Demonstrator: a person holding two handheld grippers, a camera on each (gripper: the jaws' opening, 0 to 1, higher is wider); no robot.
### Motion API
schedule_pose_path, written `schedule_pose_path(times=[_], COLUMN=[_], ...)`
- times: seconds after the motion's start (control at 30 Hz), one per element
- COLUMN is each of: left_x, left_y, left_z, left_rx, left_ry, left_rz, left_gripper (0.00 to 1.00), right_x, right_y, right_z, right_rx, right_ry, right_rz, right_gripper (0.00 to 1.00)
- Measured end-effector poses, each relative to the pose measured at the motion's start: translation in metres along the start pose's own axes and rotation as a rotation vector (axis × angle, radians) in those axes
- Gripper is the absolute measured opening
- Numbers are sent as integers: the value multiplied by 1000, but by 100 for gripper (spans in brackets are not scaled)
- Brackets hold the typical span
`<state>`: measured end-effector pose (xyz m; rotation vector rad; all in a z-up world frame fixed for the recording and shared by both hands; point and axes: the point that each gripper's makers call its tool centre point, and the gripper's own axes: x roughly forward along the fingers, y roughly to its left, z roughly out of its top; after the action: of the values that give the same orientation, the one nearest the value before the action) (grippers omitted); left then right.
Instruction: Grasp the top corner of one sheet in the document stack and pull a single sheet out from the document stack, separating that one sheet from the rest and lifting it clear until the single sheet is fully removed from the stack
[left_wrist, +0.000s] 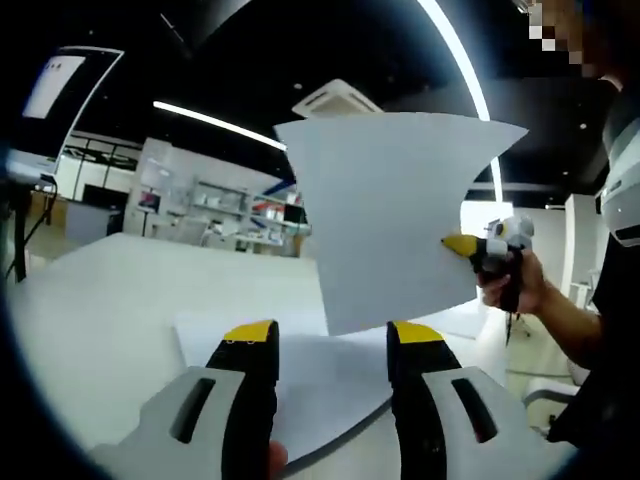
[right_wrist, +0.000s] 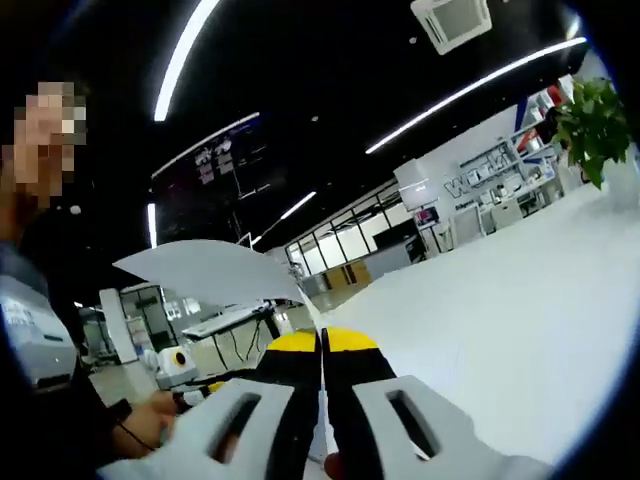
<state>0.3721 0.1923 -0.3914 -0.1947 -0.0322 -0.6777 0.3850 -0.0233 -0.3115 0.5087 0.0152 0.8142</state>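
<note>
One sheet (left_wrist: 390, 215) is up, pinched by our right gripper (right_wrist: 322, 345); left gripper (left_wrist: 332, 335), jaws wide, hovers over the stack (left_wrist: 320, 385) at 6 o'clock. We lift higher, slowly.

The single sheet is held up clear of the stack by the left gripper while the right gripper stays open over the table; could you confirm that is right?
Not quite: the sides are swapped. The right gripper pinches the single sheet at its edge, up clear of the stack, as the left gripper view shows. The left gripper is open over the table.
</note>
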Motion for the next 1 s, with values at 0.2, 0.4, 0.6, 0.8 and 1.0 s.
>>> schedule_pose_path(times=[0.2,0.4,0.6,0.8,1.0], left_x=[1,2,-1,-2,-2], left_y=[0,-1,1,1,0], left_z=[0,-1,-1,2,0], left_rx=[-7,-15,-14,-10,-14], left_ry=[-4,-3,0,-7,-8], left_rz=[-6,-13,-9,-6,-8], left_gripper=[43,43,43,43,43], right_x=[-9,-20,-24,-25,-31], right_y=[-19,-57,-57,-47,-49], right_z=[1,-6,0,10,14], right_rx=[298,450,475,472,504], right_ry=[-2,-26,-53,-60,-53], right_rz=[-21,-130,-127,-89,-77], right_gripper=[2,2,2,2,2])
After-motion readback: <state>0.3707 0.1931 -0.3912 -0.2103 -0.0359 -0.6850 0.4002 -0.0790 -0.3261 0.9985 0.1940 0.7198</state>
